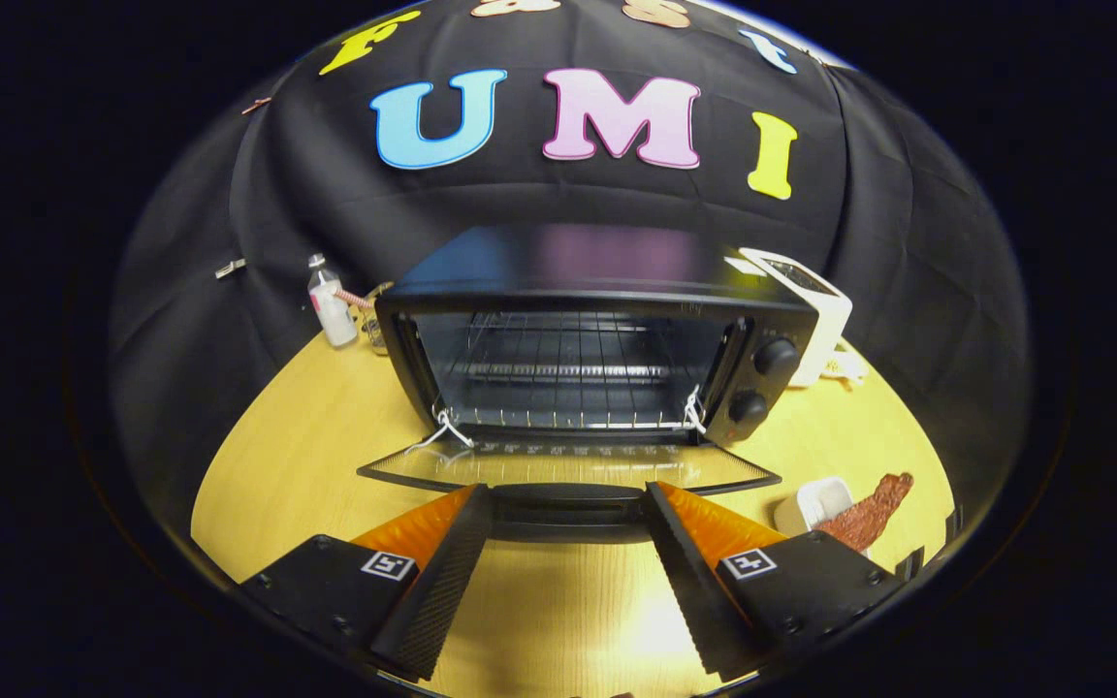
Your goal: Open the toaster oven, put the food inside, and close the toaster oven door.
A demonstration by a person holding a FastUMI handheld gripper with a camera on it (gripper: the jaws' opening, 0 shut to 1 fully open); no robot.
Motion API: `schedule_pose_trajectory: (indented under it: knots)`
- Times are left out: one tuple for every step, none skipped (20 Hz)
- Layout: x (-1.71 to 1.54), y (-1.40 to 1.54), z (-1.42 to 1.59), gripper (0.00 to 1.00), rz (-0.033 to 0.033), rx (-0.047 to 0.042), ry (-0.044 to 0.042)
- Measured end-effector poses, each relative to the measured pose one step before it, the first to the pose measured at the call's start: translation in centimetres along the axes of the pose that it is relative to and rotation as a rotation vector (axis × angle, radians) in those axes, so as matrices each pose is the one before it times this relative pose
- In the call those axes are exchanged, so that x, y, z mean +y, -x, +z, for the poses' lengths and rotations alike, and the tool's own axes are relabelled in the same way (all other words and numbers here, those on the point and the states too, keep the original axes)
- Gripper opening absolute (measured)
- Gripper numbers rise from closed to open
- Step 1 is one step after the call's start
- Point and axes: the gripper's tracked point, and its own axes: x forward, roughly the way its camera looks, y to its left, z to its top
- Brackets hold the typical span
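We see the toaster oven [597, 339] standing at the middle of the wooden desk [326, 427], just ahead of the gripper [568, 509]. Its glass door [568, 467] is folded down flat toward us, and the wire rack [558, 373] inside carries nothing. The door's dark handle [568, 504] lies between the fingertips [466, 523]; the jaws stand open, one on each side of it, and we cannot tell whether either touches it. Two knobs [774, 356] sit on the oven's right panel. To the right of the door, a reddish-brown strip of food [871, 514] rests against a small white dish [815, 504], near the right finger. A white appliance [811, 310] stands behind the oven's right corner, and a small bottle [331, 302] stands to its left, by the cloth wall.
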Motion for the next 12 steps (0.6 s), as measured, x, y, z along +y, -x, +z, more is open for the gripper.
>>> schedule_pose_trajectory:
  knots:
    - [-0.014, -0.095, -0.646, 0.98, 0.00390, 0.01773, -0.01156]
    - [-0.100, 0.059, -0.881, 0.98, 0.00154, 0.01840, -0.00367]
    - [-0.254, -0.069, -0.794, 0.98, -0.00390, 0.01322, 0.00524]
    - [-0.203, -0.152, -0.356, 0.98, -0.00113, 0.00697, 0.00752]
    - [-0.035, -0.178, -0.116, 0.98, 0.00540, 0.00341, 0.00790]
    - [-0.120, -0.281, -0.251, 0.98, 0.00324, 0.00268, 0.01316]
    - [-0.146, -0.185, -0.003, 0.98, 0.00234, 0.00357, 0.01148]
    - [-0.141, -0.167, -0.180, 0.98, 0.00015, 0.00690, 0.00730]
    - [-0.089, -0.330, -0.281, 0.98, 0.00219, 0.01288, 0.00083]
    - [0.092, -0.181, -0.338, 0.98, 0.00525, 0.01444, -0.00288]
    - [0.078, -0.182, -0.238, 0.98, 0.00815, 0.01300, -0.00101]
    - [0.052, -0.110, -0.179, 0.98, 0.00429, 0.00937, 0.00500]
